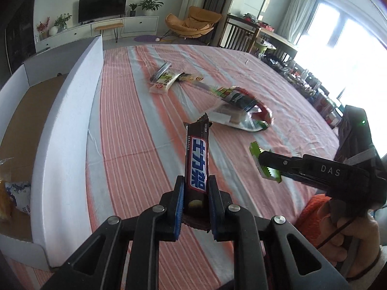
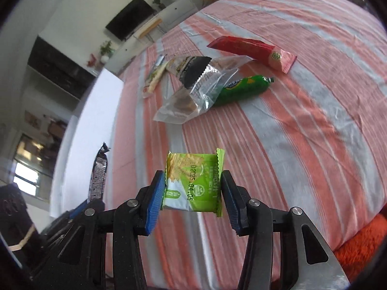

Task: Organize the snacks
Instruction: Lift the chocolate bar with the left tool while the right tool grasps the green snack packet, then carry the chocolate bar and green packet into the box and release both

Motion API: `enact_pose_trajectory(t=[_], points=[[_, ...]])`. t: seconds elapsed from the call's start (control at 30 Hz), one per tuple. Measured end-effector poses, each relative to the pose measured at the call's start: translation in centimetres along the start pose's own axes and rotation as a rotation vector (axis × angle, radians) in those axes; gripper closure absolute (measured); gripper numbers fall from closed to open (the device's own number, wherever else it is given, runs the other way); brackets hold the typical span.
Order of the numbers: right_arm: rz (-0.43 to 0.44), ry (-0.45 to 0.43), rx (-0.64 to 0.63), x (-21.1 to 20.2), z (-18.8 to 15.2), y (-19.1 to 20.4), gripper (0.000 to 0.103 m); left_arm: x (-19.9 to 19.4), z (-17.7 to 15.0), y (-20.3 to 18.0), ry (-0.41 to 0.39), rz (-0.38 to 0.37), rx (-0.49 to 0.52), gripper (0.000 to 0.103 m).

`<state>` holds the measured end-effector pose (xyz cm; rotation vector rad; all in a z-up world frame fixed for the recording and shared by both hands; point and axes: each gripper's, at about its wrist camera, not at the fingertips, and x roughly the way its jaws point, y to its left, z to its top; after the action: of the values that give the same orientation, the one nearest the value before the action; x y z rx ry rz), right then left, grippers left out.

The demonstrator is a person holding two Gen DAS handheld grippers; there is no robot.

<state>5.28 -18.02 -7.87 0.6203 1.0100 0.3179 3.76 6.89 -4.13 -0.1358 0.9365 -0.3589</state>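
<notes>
Two hand-held grippers are each carrying a snack above a bed covered in a pink-and-grey striped sheet (image 1: pixel 241 72). The left gripper (image 1: pixel 195 193) is clamping a dark chocolate bar (image 1: pixel 196 159) near its lower end, so most of the bar is standing up beyond the fingertips. The right gripper (image 2: pixel 192 188) is pinching a green cracker packet (image 2: pixel 193 181) by its two side edges, with the jaws partly closed around it. To the left of the left gripper, a white cardboard box (image 1: pixel 70 111) is sitting open. Ahead of both grippers, more snacks are lying on the sheet, among them a clear bag (image 2: pixel 193 96), a green roll (image 2: pixel 241 88) and a red pack (image 2: pixel 251 50). The long bar is likely to pivot or slip because its grip is so low. The soft packet may be crumpling and sliding free. The two grippers are close together and could be colliding on the way to the box.
</notes>
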Motion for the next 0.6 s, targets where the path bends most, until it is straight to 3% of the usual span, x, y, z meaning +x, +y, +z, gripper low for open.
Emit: enact_pose_trajectory(t=[0.1,0.2,0.3,0.43,0.5,0.53,0.57,0.6], points=[[0.094,-0.019,-0.053,-1.5,0.7,4.6,0.054,-3.5,1.5,1.3,-0.056,-0.064,-0.058,0.085],[0.215,-0.006,-0.159,-1.4,1.6,11.9,0.054,-7.9,3.1,4.5,-0.155,-0.028,-0.114,0.085],[0.314,0.02,-0.274,-0.3,1.5,19.4,0.054,-11.3,4.0,9.2,-0.224,0.089,-0.176,0.085],[0.367,0.068,-0.384,3.4,0.0,26.2,0.053,-12.2,3.6,16.5,-0.208,0.328,-0.261,0.084],[0.298,0.09,-0.443,5.5,-1.3,27.6,0.047,-11.5,2.8,19.7,-0.151,0.456,-0.311,0.065],[0.262,0.103,-0.459,6.5,-1.7,27.7,0.045,-11.1,2.1,20.9,-0.123,0.494,-0.337,0.04],[0.239,0.106,-0.466,7.0,-2.1,27.2,0.041,-10.8,1.5,21.8,-0.108,0.517,-0.368,0.024],[0.216,0.094,-0.468,7.1,-2.3,26.4,0.04,-10.9,0.8,22.4,-0.112,0.522,-0.395,0.022]])
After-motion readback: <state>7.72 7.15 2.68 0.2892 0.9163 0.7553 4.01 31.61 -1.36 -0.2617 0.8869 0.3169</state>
